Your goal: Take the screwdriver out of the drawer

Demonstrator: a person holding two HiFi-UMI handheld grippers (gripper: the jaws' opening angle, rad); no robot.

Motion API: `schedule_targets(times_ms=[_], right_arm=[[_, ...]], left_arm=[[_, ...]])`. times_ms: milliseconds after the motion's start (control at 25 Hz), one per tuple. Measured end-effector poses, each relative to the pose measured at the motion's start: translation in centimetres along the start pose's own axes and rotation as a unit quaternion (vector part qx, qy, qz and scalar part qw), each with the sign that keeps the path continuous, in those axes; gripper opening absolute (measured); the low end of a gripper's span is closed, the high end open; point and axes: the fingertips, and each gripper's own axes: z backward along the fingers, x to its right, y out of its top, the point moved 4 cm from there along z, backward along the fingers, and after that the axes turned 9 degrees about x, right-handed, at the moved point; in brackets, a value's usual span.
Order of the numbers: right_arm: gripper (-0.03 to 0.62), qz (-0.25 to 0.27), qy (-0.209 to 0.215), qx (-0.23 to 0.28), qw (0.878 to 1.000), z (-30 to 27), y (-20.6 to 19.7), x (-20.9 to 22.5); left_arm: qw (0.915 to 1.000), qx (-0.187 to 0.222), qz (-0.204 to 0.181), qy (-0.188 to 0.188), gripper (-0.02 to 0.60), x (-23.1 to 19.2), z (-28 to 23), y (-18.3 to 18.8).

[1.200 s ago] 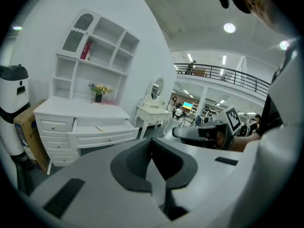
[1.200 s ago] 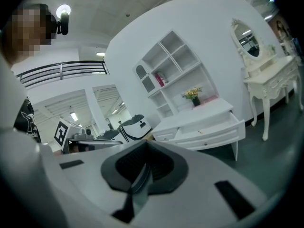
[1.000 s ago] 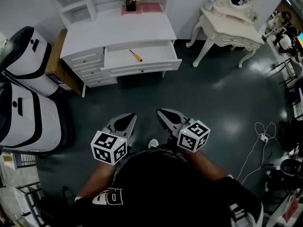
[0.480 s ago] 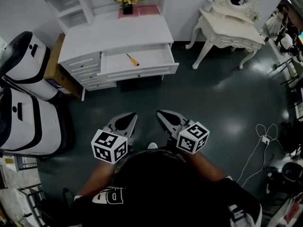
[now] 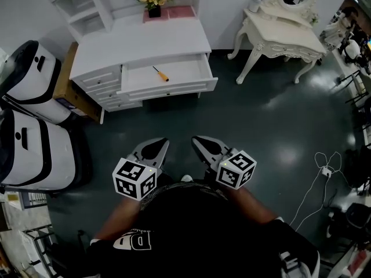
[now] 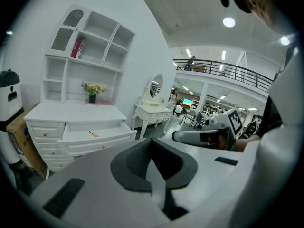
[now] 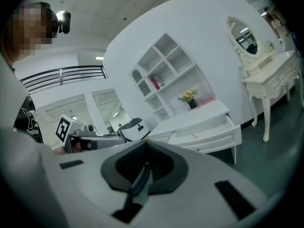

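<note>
An orange-handled screwdriver (image 5: 160,74) lies alone in the pulled-out top drawer (image 5: 174,87) of a white desk (image 5: 145,42). It also shows small in the left gripper view as the screwdriver (image 6: 93,134) and in the right gripper view as the screwdriver (image 7: 194,137). Both grippers hang side by side in front of the person's body, far short of the desk over the dark floor. My left gripper (image 5: 157,145) is shut and empty, with its jaws meeting. My right gripper (image 5: 199,139) is likewise shut with nothing in it. Both point toward the desk.
The desk carries shelves, a flower pot (image 5: 153,2) and a pink mat. An ornate white vanity table (image 5: 284,30) with a mirror stands at right. Two white machines (image 5: 29,114) and a cardboard box (image 5: 69,88) stand at left. Cables (image 5: 319,167) lie on the floor at right.
The desk and open drawer have drifted a little up and left in the head view. Both grippers keep their place before the body and stay shut.
</note>
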Motion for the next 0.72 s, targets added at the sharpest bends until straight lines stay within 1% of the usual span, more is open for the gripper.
schedule_targets(times_ms=[240, 400, 560, 720], right_arm=[[0.009, -0.002, 0.003, -0.012, 1.000, -0.8, -0.2, 0.3], [0.009, 0.004, -0.002, -0.012, 1.000, -1.1, -0.1, 0.7], [0.009, 0.012, -0.009, -0.014, 1.000, -1.9, 0.6, 1.3], [0.009, 0.019, -0.011, -0.017, 1.000, -2.9, 0.6, 1.6]], left_arm=[[1.0000, -0.004, 0.005, 0.004, 0.014, -0.7, -0.1, 0.1], [0.9999, -0.003, 0.015, -0.001, 0.014, -1.4, -0.7, 0.0], [0.9998, 0.004, 0.017, -0.008, 0.014, -2.3, -1.4, 1.1], [0.9998, 0.006, 0.018, -0.001, 0.014, -3.8, -1.9, 1.3]])
